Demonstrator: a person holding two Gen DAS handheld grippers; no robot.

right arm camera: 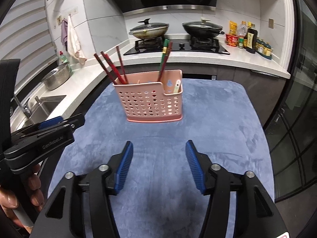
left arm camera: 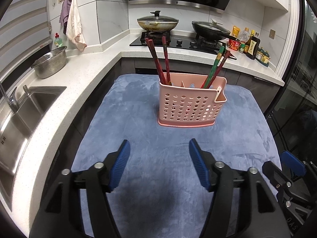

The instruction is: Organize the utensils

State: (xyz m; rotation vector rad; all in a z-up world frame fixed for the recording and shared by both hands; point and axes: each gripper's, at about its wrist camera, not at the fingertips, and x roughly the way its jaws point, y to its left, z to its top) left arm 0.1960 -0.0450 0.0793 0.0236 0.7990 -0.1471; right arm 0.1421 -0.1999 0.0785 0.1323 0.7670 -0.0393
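Observation:
A pink perforated utensil holder (left arm camera: 190, 105) stands upright on a blue cloth (left arm camera: 138, 130); it also shows in the right wrist view (right arm camera: 152, 103). Dark red chopsticks (left arm camera: 160, 59) lean in its left compartment, a green and a red chopstick (left arm camera: 216, 67) in its right one. In the right wrist view they show as red chopsticks (right arm camera: 111, 67) and green and red chopsticks (right arm camera: 164, 57), with a small white utensil (right arm camera: 177, 86) in the side pocket. My left gripper (left arm camera: 159, 148) is open and empty, short of the holder. My right gripper (right arm camera: 159, 148) is open and empty too.
A white counter (left arm camera: 65, 91) with a sink (left arm camera: 23, 115) and steel colander (left arm camera: 50, 62) runs on the left. A stove with two lidded pans (left arm camera: 158, 22) and sauce bottles (left arm camera: 247, 43) stand behind. The left gripper shows in the right wrist view (right arm camera: 43, 134).

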